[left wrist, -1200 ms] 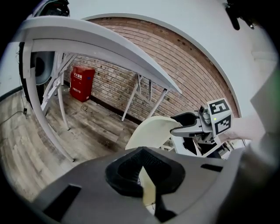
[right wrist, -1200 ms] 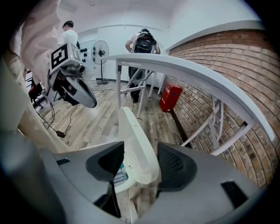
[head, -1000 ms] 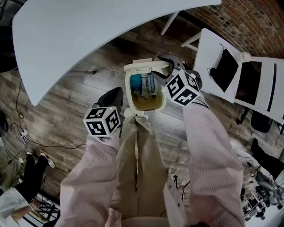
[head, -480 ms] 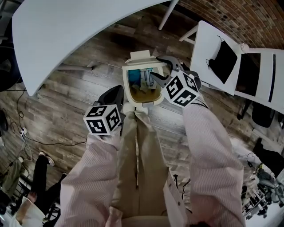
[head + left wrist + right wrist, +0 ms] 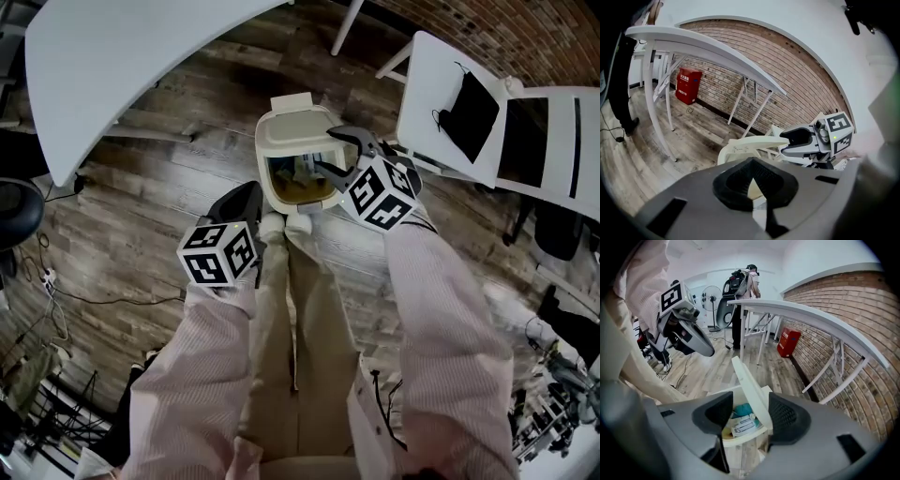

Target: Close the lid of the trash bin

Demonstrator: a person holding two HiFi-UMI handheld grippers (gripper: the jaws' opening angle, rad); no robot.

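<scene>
A cream trash bin [image 5: 262, 150] stands on the wood floor just in front of the wearer's feet. Its hinged lid [image 5: 296, 127] leans partway down over the opening. My right gripper [image 5: 328, 150] is open, and in the right gripper view the tilted lid [image 5: 747, 380] passes between my right gripper's [image 5: 750, 401] two fingers, close to the right one. Below it the bin rim [image 5: 740, 439] shows, with teal rubbish [image 5: 743, 409] and a paper packet [image 5: 743, 423] inside. My left gripper [image 5: 247, 192] hangs shut and empty beside the bin's left; the left gripper [image 5: 752, 161] view shows the lid [image 5: 750, 143].
A curved white table [image 5: 122, 66] spans the upper left. White folding chairs [image 5: 445, 141] with a black item [image 5: 469, 117] stand right of the bin. The wearer's legs [image 5: 300, 309] are directly below it. Cables [image 5: 56, 291] lie on the floor at left. A red box [image 5: 789, 341] sits by the brick wall.
The lid has swung from nearly upright down toward the bin's opening, with my right gripper following it. My left gripper has stayed in place, shut.
</scene>
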